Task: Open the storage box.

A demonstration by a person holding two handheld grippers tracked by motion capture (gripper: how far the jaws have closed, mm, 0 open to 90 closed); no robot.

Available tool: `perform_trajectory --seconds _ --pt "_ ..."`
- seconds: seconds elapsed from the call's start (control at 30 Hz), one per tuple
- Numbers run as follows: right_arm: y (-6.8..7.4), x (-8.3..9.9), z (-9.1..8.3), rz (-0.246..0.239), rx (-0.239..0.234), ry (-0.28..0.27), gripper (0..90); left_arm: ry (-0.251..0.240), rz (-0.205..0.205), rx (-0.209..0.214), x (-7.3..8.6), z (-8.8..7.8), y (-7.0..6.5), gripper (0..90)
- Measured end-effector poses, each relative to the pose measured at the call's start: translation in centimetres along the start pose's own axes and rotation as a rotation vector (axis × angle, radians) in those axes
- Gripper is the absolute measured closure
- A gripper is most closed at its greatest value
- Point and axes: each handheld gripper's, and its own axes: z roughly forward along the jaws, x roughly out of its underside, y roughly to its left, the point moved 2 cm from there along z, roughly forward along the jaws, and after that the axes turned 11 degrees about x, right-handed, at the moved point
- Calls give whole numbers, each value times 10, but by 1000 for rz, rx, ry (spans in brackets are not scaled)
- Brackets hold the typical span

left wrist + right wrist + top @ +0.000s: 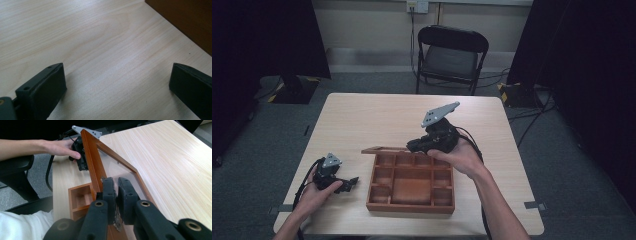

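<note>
At the middle of the tabletop point(377, 115) sits a wooden compartment box point(411, 186), its dividers exposed because the framed lid point(110, 163) is swung up and back on its far edge. The right claw point(115, 190) has its 2 black jaws pressed nearly together on the lid's edge, where a small metal clasp appears to hang, so the pinch seems meant to hold the lid open by its free side; in the high view that claw point(414, 146) sits at the box's back rim with the hand cupped beneath it, a hold that probably takes the lid's weight. The lid's panel looks clear, since the wood grain shows through it. The left claw point(349, 184) rests low on the tabletop just left of the box, jaws spread wide with nothing between them, apart from the box wall point(185, 20). I judge it is parked there to stay out of the lid's swing yet close enough to steady the box or reach into a compartment.
</note>
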Motion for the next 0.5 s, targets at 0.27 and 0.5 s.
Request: perform_trajectory --seconds 0.27,0.5 --pt "0 1 0 -5 -3 -1 847 0 0 0 0 0 0 1" --pt "0 0 0 0 -3 0 847 0 0 1 0 0 0 1"
